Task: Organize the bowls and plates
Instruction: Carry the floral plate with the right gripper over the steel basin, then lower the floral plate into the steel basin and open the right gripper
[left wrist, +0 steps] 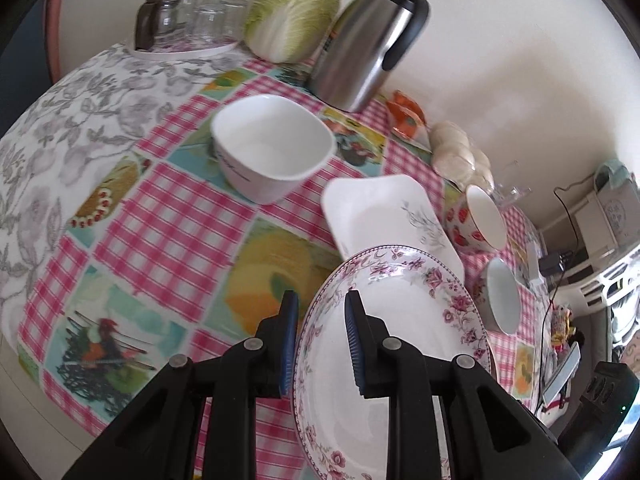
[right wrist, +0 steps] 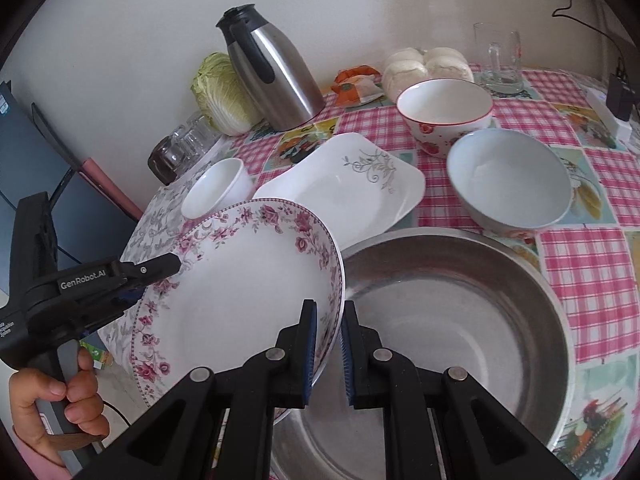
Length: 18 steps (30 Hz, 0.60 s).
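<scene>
A round plate with a pink flower rim [left wrist: 404,340] [right wrist: 248,280] is held tilted above the table by both grippers. My left gripper [left wrist: 320,344] is shut on its left rim; it also shows in the right wrist view [right wrist: 160,272]. My right gripper [right wrist: 328,352] is shut on its right rim. A white square plate [left wrist: 384,216] [right wrist: 344,192] lies just beyond. A white square bowl [left wrist: 272,148] [right wrist: 216,192], a strawberry bowl [left wrist: 476,220] [right wrist: 444,112] and a pale blue bowl [left wrist: 500,296] [right wrist: 508,180] stand on the checked cloth.
A large steel basin [right wrist: 448,336] sits below the right gripper. A steel thermos [left wrist: 368,40] [right wrist: 276,72], cabbage [left wrist: 296,16], tray of glasses [left wrist: 188,20], buns [right wrist: 424,64], glass mug [right wrist: 500,56] and orange packet [left wrist: 404,116] stand near the wall.
</scene>
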Tool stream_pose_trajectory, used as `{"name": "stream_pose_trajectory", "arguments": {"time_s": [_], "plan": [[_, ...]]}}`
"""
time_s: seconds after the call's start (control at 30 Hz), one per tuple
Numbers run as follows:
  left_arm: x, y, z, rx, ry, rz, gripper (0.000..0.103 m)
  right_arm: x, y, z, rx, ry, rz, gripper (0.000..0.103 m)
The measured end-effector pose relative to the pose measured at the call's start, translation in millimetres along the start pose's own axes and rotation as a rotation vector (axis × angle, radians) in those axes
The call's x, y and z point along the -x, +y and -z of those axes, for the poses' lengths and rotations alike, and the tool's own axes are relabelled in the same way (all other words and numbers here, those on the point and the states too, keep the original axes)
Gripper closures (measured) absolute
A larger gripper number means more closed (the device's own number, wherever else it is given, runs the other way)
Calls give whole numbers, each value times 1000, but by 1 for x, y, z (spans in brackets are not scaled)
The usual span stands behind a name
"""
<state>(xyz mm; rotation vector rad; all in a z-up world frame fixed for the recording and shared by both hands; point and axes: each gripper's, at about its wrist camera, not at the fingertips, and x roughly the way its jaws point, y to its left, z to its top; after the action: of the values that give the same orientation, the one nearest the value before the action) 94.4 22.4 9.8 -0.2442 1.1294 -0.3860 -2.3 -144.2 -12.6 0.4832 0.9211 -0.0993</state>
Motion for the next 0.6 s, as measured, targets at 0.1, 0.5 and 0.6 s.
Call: {"name": "stream_pose_trajectory", "arguments": {"time_s": [0.1,0.5,0.6], "plan": [[-9,-18,7,-27,27,10,79,12,-18,4,-25,-8,20,90],[-41,-72,37,-145,132,31,79,41,-78,21,-156,0,82,90],[-50,-79,43,-164,166,27,79,43,-90,25,-179,5,93,90]]}}
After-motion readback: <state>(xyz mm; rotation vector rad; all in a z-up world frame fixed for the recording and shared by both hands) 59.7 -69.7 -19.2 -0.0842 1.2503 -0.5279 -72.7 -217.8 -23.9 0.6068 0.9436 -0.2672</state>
